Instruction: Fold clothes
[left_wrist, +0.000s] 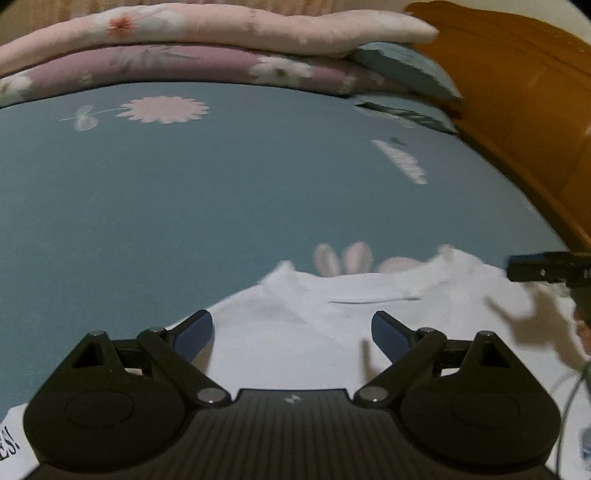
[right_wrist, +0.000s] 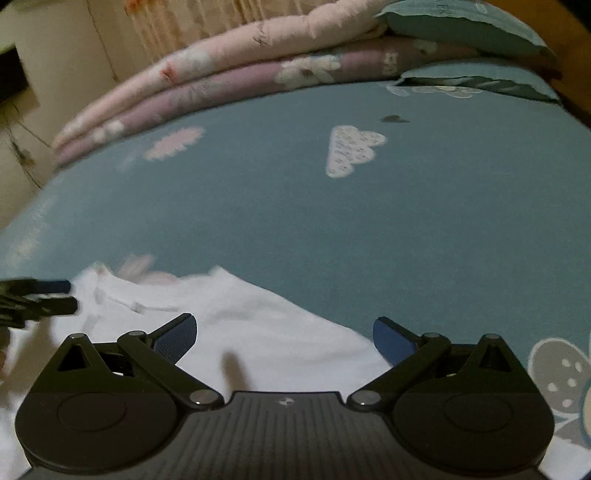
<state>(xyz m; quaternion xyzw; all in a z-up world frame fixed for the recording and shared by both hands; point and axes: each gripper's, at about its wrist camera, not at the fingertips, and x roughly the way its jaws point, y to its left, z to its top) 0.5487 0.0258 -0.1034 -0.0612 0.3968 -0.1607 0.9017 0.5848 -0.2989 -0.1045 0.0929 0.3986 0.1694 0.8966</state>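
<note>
A: Nearest the lens, left wrist view: left gripper (left_wrist: 291, 328), blue pads (left_wrist: 194, 334) wide apart, nothing between them, over the white shirt (left_wrist: 295, 332).

B: Right one?

A: Right gripper (right_wrist: 284, 336), same, fingers spread, empty. Left pad over the shirt, right pad over the blue bedsheet (right_wrist: 332, 229) just past the shirt's edge.

B: Shirt position?

A: Lying flat on the sheet, collar end pointing away from the cameras, bunny print on the sheet just beyond it. Black lettering shows at the lower left edge in the left view, unreadable.

B: Background?

A: Folded pink quilt (left_wrist: 207, 26) on a mauve one (left_wrist: 177, 66) along the far side, teal pillows (right_wrist: 472, 26) stacked at the right, orange wooden headboard (left_wrist: 517, 74).
</note>
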